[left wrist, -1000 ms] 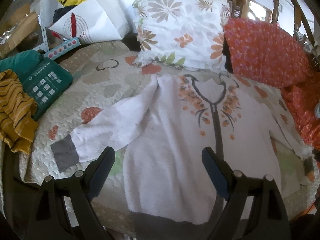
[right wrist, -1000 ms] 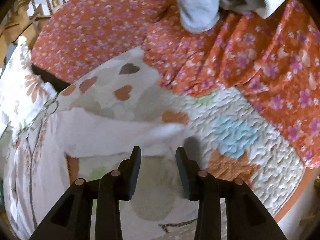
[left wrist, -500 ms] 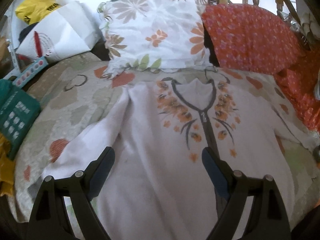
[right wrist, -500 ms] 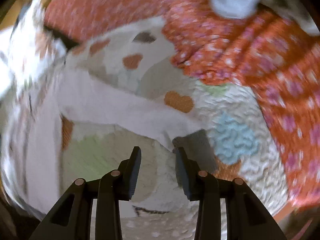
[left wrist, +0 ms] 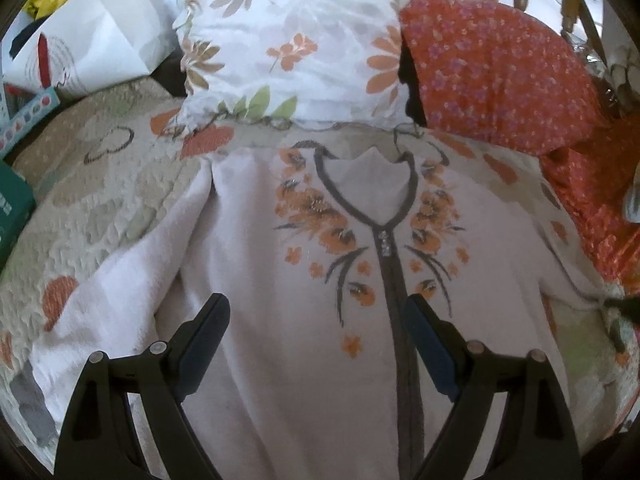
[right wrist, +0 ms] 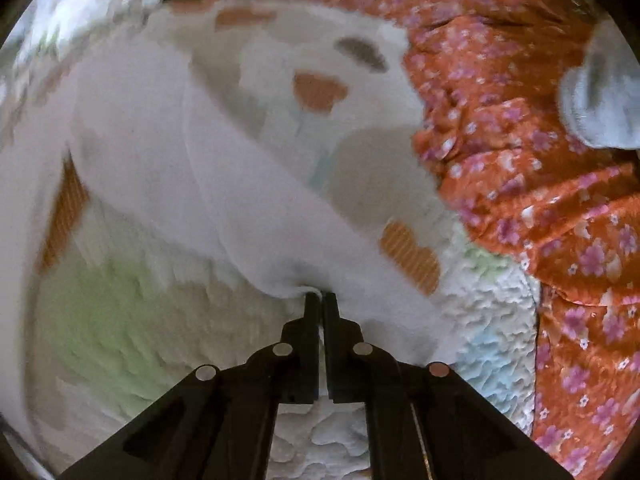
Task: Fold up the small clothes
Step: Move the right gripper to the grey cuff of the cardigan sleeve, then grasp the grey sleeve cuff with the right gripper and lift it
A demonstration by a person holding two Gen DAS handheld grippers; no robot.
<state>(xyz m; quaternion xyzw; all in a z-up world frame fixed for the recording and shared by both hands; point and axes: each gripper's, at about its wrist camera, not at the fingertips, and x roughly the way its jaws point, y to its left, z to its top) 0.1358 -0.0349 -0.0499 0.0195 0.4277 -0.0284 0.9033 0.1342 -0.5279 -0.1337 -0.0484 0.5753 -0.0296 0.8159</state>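
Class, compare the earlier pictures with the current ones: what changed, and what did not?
The right tool closed on the white cardigan's sleeve, which it only approached before. The left tool moved forward over the cardigan body, staying open. The cardigan remains spread on the quilt.

Soft daylight lit both fisheye views, edges bowed and vignetted black. The left view was sharp; the right smeared with motion blur, perhaps worst at its upper left.
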